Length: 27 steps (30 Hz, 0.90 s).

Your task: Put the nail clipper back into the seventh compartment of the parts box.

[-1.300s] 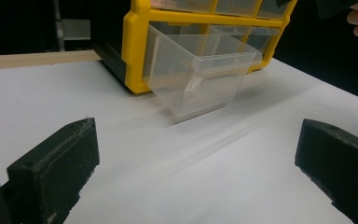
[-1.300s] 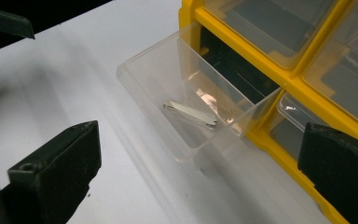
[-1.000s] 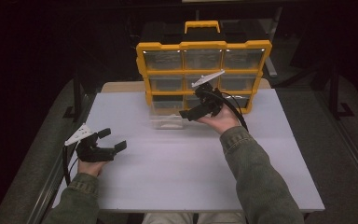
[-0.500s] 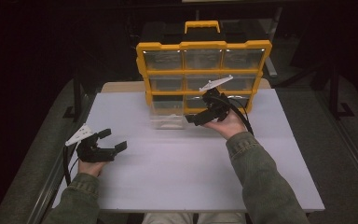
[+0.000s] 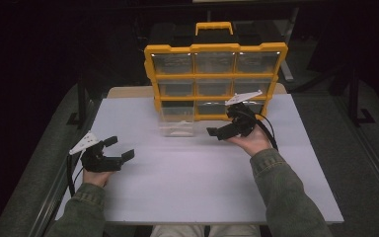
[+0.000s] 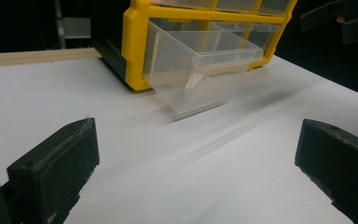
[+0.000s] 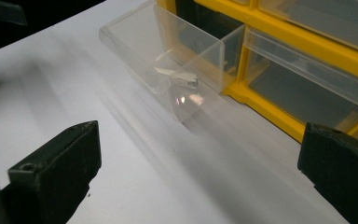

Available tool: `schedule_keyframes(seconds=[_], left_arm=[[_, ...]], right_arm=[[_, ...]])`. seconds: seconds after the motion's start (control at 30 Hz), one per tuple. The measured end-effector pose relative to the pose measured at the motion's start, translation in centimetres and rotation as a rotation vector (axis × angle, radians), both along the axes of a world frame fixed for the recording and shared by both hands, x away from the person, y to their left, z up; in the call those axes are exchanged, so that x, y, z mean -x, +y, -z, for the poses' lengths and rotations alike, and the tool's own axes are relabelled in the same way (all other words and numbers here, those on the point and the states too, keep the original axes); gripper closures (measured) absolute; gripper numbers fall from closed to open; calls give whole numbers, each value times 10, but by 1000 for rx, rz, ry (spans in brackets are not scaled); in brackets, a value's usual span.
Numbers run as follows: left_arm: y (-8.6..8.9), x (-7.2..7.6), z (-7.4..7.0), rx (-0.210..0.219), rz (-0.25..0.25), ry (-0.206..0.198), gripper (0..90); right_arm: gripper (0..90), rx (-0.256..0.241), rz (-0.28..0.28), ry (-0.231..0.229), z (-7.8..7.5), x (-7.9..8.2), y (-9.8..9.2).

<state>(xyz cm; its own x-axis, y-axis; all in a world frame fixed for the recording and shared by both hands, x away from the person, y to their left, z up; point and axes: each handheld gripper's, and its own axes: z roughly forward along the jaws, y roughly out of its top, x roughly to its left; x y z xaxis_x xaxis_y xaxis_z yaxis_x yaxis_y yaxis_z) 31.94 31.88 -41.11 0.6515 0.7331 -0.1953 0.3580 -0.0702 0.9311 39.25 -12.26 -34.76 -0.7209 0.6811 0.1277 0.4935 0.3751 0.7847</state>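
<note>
— So, where's the clear drawer [image 5: 176, 120]?
— Pulled out of the yellow organizer [image 5: 215, 74], bottom-left slot, front dipping to the table [image 5: 187, 182].
— Grippers?
— Right gripper [image 5: 219, 133] beside it, left gripper [image 5: 120, 149] well apart, both spread, empty. Approach squarely, pinch its front lip

Organizer cabinet [image 5: 216, 69] stands at the table's [image 5: 187, 192] far edge, centre. Its bottom-left drawer [image 5: 176, 121] sticks out forward onto the table. Right gripper [image 5: 225, 131] just right of drawer; left gripper [image 5: 119, 148] near table's left edge, well apart.
</note>
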Motion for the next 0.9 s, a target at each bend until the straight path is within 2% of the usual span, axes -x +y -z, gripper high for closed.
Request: schedule_keyframes(seconds=[0.13,0.43,0.9], left_arm=[[0,0,0,-6,1,2,0],[0,0,0,-2,-4,2,0],[0,2,0,2,-7,-1,0]], right_arm=[[0,-26,12,-5,3,6,-10],[0,-47,36,-29,8,18,-28],[0,-61,47,-35,22,30,-41]])
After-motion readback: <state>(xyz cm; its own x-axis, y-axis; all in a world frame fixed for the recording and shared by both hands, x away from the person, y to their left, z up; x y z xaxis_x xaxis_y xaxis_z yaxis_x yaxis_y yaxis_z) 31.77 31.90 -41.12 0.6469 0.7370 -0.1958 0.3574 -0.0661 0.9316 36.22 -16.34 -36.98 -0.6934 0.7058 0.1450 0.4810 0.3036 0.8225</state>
